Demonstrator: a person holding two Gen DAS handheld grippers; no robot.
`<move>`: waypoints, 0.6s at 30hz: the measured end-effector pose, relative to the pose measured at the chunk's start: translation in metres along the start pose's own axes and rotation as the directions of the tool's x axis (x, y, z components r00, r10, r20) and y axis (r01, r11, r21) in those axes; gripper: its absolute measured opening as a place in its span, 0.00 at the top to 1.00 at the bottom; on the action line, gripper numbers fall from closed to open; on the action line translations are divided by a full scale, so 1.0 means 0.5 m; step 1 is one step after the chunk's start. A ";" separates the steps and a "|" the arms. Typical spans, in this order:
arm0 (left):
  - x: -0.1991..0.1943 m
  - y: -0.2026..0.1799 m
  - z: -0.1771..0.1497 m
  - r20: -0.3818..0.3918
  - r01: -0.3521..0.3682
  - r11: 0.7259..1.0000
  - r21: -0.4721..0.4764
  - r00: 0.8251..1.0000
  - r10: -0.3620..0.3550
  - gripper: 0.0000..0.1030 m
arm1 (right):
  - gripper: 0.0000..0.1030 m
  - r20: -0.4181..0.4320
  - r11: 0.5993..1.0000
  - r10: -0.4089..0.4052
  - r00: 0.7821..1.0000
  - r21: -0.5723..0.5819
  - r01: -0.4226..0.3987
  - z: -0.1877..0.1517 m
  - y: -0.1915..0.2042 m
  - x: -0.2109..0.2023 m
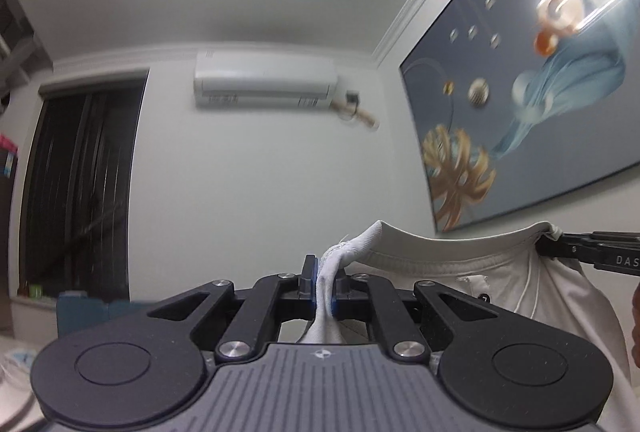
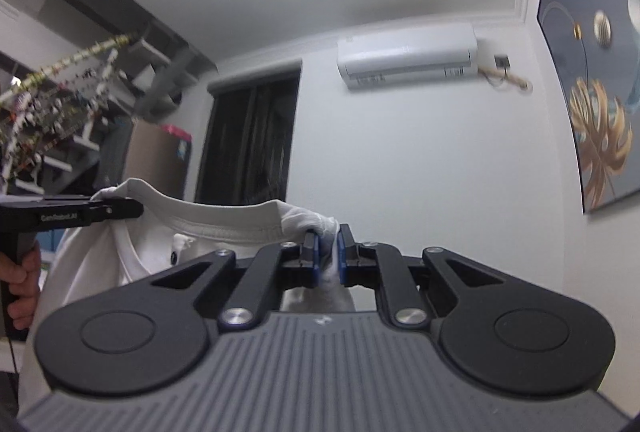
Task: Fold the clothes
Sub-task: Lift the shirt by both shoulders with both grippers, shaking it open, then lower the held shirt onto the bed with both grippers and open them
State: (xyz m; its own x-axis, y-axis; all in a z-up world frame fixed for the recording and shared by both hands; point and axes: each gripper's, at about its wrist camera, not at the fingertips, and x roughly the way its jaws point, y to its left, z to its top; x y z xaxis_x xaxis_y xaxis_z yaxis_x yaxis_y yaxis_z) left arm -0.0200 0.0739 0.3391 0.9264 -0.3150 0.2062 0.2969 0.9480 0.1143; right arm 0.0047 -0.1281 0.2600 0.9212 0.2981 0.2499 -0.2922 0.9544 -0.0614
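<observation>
The left gripper (image 1: 325,286), matte black with blue pads, pinches a bunched shoulder of the white T-shirt (image 1: 460,264), a soft knit with a ribbed, stitched collar that sags in a curve between the two tools. The right gripper (image 2: 329,258) clamps the other shoulder. Both point slightly upward, holding the shirt in the air before the pale wall (image 1: 256,168).

White T-shirt (image 1: 448,272) held aloft by its shoulders, ribbed neckline sagging in a shallow curve between the two pinched points; small label (image 2: 180,246) visible inside below the collar; body of the garment hanging slack beneath, one bunched shoulder fold (image 2: 308,222) rising above its grip
</observation>
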 end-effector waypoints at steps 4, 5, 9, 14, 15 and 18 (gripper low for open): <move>0.155 0.038 -0.138 -0.122 -0.042 0.999 -0.007 0.992 0.041 0.94 | 0.88 -0.112 0.999 -0.022 0.993 0.022 0.024 -0.126 -0.060 0.147; 0.196 0.049 -0.177 -0.151 -0.052 0.999 -0.009 0.987 0.050 0.94 | 0.88 -0.137 0.999 -0.027 0.990 0.030 0.032 -0.159 -0.076 0.186; 0.372 0.092 -0.339 -0.252 -0.087 0.995 -0.040 0.965 0.074 0.93 | 0.88 -0.221 0.997 -0.054 0.974 0.048 0.066 -0.306 -0.136 0.337; 0.613 0.135 -0.586 -0.371 -0.098 0.994 -0.046 0.926 0.074 0.93 | 0.88 -0.316 0.991 -0.093 0.944 0.063 0.118 -0.534 -0.217 0.527; 0.659 0.143 -0.641 -0.397 -0.097 0.994 -0.049 0.915 0.069 0.93 | 0.88 -0.334 0.990 -0.098 0.937 0.067 0.127 -0.584 -0.235 0.564; 0.790 0.172 -0.816 -0.475 -0.094 0.994 -0.048 0.878 0.060 0.93 | 0.88 -0.404 0.986 -0.100 0.909 0.082 0.145 -0.739 -0.291 0.669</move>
State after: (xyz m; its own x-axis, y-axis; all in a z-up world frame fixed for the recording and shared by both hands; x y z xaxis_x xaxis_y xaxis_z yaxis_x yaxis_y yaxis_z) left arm 0.4662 0.0494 0.0339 0.9412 -0.1988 -0.2732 0.2197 0.9744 0.0477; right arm 0.4505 -0.1611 -0.0045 0.9707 0.1820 -0.1572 -0.1753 0.9830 0.0553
